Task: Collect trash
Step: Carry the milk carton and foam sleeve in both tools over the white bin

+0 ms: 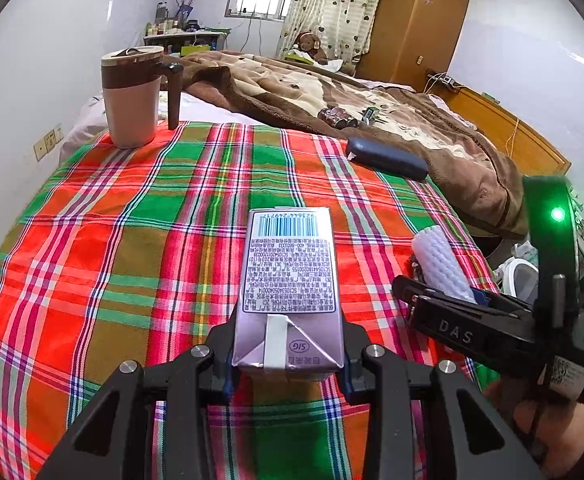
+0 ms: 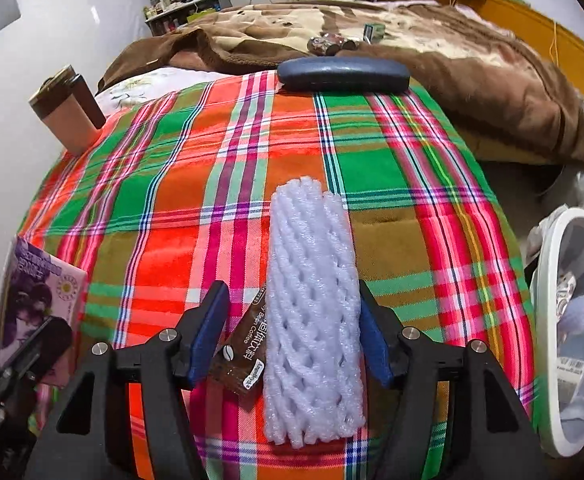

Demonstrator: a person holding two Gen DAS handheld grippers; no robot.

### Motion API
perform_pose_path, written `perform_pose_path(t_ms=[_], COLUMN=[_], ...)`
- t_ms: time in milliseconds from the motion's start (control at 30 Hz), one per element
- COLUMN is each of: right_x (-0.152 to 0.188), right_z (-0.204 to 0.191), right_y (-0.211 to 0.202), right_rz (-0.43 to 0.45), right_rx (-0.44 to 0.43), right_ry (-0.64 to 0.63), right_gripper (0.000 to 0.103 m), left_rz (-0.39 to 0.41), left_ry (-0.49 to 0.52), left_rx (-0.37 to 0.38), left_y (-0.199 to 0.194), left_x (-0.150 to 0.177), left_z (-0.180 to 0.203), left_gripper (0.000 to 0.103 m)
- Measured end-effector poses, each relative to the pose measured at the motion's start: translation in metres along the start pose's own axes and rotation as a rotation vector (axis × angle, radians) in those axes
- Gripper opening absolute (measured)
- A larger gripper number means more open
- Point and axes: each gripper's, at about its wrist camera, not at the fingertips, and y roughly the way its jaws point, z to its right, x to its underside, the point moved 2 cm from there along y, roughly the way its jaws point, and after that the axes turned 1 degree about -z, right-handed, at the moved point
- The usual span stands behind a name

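2 claws: left claw (image 1: 288,364) clamps a glossy rectangular carton (image 1: 290,280), right claw (image 2: 292,344) gapes around white foam netting (image 2: 311,304).

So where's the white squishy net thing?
In the right wrist view, the white foam net sleeve lies on the plaid tablecloth between the right gripper's open jaws, beside a brown coffee sachet.

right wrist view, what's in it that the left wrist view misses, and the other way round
Only the right wrist view shows the brown coffee sachet beside the foam net, between the open right gripper jaws, and the white-rimmed bin.

Only the left wrist view shows the barcode side of the purple drink carton, clamped in the left gripper.

Both show the white foam mesh sleeve, lidded brown-and-beige mug, dark blue glasses case and plaid tablecloth.
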Motion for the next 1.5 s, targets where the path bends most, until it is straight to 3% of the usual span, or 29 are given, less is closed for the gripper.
perform_pose_path(t_ms=[33, 100, 200, 400, 567, 767, 933, 1100, 1233, 1333, 1433, 1500], right_x=[0.0, 0.004, 0.007, 0.011, 0.018, 0.022, 0.021, 0.02, 0.01, 0.006, 0.011, 0.016], right_z=[0.002, 0.005, 0.014, 0.029, 0.04, 0.047, 0.053, 0.05, 0.039, 0.021, 0.007, 0.007], right_y=[-0.001, -0.003, -0.009, -0.018, -0.041, -0.061, -0.045, -0.019, -0.013, -0.007, -0.004, -0.008], right_rz=[0.004, 0.017, 0.038, 0.036, 0.093, 0.135, 0.059, -0.037, -0.04, -0.038, -0.002, 0.039], right_rx=[0.002, 0.065, 0.047, -0.06, -0.166, -0.225, -0.209, -0.135, -0.113, -0.014, 0.092, 0.11], right_ry=[-0.005, -0.038, -0.039, 0.022, 0.052, 0.076, 0.092, 0.134, 0.164, 0.095, -0.027, -0.065], right_gripper=[0.061, 0.043, 0.032, 0.027, 0.025, 0.025, 0.027, 0.033, 0.055, 0.06, 0.057, 0.046], left_rz=[0.0, -0.003, -0.004, 0.008, 0.019, 0.027, 0.026, 0.014, 0.01, 0.008, 0.005, 0.005], left_ry=[-0.001, -0.002, 0.004, 0.024, 0.045, 0.062, 0.06, 0.055, 0.047, 0.036, 0.024, 0.022], left_rx=[0.0, 0.005, 0.013, 0.025, 0.04, 0.045, 0.034, 0.023, 0.021, 0.023, 0.023, 0.021], left_y=[0.001, 0.002, 0.003, -0.002, -0.009, -0.016, -0.018, -0.017, -0.014, -0.013, -0.012, -0.012], left_x=[0.0, 0.0, 0.002, 0.005, 0.005, 0.009, 0.01, 0.012, 0.014, 0.012, 0.013, 0.014], left_z=[-0.001, 0.0, 0.004, 0.016, 0.028, 0.042, 0.045, 0.042, 0.037, 0.032, 0.028, 0.026], left_gripper=[0.037, 0.037, 0.037, 0.037, 0.037, 0.037, 0.037, 0.037, 0.037, 0.037, 0.037, 0.037])
